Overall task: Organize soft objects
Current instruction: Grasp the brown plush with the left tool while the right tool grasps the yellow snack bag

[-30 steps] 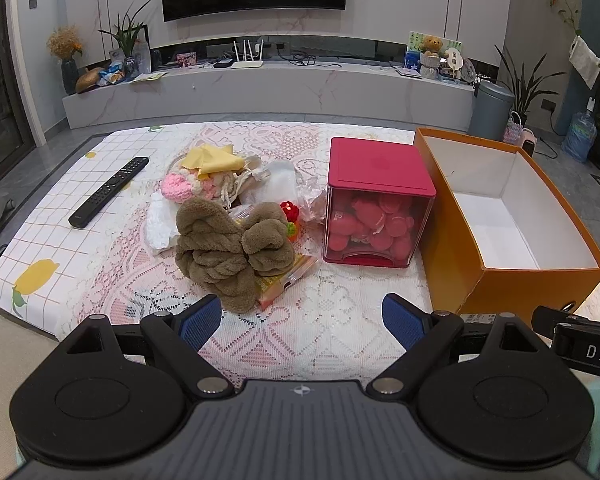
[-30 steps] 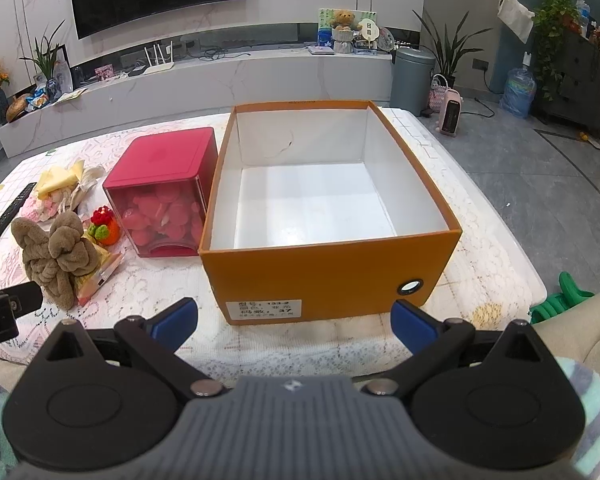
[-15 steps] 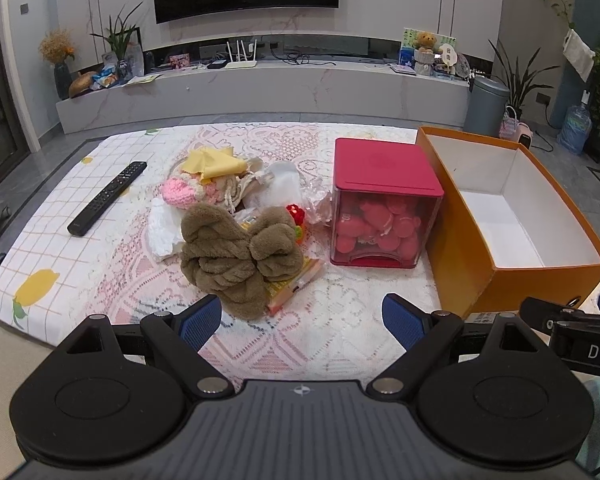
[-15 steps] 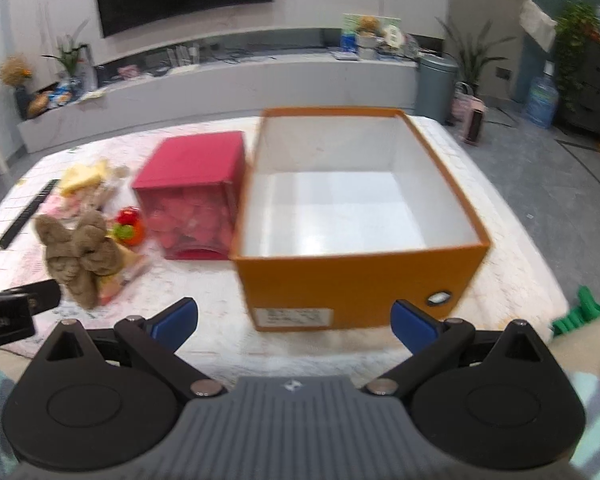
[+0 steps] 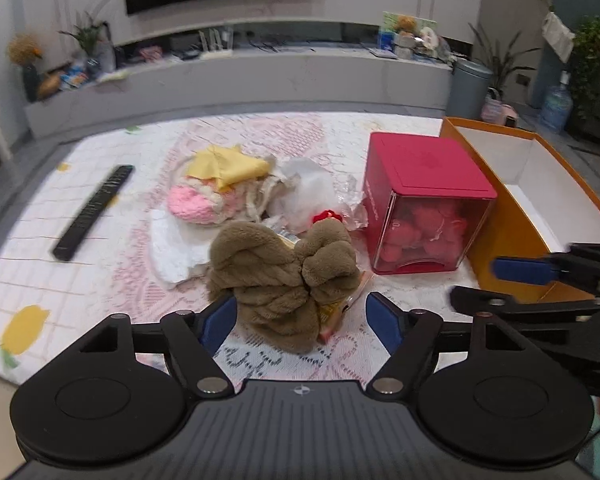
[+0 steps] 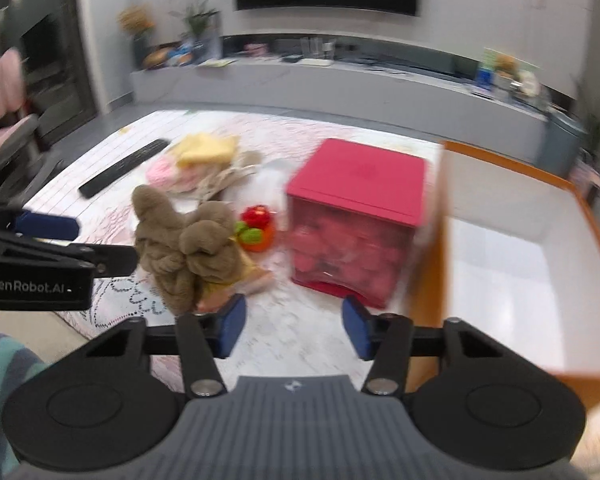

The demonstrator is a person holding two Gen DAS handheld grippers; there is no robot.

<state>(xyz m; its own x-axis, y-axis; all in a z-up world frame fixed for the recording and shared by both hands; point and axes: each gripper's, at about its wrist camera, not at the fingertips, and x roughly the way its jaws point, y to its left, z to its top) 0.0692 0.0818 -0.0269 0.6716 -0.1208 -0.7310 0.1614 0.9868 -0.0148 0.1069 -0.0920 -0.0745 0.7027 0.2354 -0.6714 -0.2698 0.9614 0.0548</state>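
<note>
both claws have swung toward the brown plush toy (image 5: 284,276) on the surface, narrowing. left claw (image 5: 302,320) brackets it ungripped; right claw (image 6: 292,330) half-closed, empty; orange box (image 5: 540,216) waits alongside.

Soft, even indoor light with faint shadows, round bent edges with dark corners, slight blur in the left wrist view, heavy smear on the red box (image 6: 356,216) and orange box (image 6: 516,240) in the right wrist view.
</note>
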